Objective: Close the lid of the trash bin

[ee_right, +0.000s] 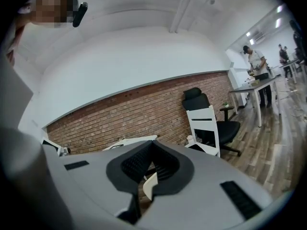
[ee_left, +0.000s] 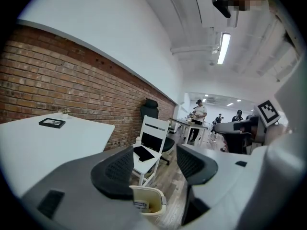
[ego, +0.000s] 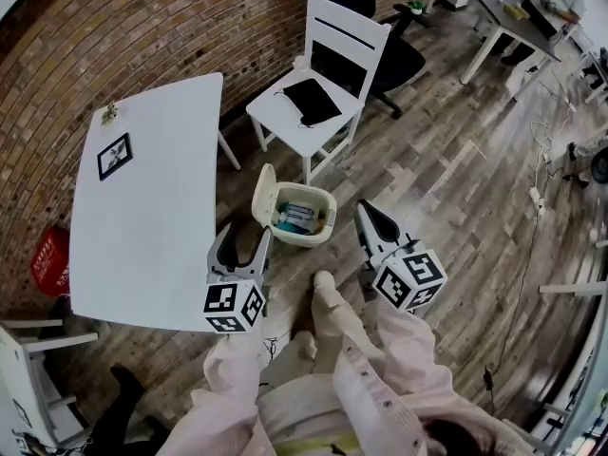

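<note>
Bin (ego: 296,219) sat on floor (ego: 446,188) beside table (ego: 142,217), lid (ego: 263,193) upright, left gripper (ego: 243,241) gaping empty, right gripper (ego: 367,209) pinched together on nothing, so a hard shove might've tipped the bin.

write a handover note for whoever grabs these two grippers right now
Left gripper: jaws apart, empty, on the lid side of the trash bin.
Right gripper: jaws together, empty, on the bin's other side.
The bin stands on the floor between the white table and the white chair. Its lid is upright and open, with the contents showing.
Done: nothing, and neither gripper touches the lid.
Left: swing the lid down shut.
</note>
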Demonstrator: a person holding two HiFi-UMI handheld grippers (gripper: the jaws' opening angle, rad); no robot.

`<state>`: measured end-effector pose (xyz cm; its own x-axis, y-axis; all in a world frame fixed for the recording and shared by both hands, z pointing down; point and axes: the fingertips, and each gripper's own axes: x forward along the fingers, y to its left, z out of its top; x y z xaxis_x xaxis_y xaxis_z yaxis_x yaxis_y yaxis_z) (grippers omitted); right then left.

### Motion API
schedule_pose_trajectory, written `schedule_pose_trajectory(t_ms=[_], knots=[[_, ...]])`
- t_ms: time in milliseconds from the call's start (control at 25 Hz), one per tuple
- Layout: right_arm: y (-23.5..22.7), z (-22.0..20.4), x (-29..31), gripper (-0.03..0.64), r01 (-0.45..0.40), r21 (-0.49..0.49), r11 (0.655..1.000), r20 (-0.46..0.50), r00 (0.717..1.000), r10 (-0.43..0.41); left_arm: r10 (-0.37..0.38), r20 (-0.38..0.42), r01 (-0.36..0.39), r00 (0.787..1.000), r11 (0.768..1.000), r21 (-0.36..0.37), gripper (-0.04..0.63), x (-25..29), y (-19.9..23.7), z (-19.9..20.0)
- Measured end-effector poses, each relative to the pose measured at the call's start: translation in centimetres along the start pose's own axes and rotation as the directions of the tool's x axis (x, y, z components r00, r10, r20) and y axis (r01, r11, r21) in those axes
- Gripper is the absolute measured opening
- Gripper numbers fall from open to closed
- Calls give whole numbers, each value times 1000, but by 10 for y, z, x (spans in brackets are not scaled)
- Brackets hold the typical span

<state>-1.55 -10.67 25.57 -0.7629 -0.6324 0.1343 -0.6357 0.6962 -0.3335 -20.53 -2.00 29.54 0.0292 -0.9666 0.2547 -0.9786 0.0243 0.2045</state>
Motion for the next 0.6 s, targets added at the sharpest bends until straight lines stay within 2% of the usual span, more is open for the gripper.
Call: schedule_pose_trajectory(t_ms=[600], knots=[[-58,-16,79,3,-77,31,997,-115,990,80,107,-86,-112,991,992,-56,265,81,26,-27]])
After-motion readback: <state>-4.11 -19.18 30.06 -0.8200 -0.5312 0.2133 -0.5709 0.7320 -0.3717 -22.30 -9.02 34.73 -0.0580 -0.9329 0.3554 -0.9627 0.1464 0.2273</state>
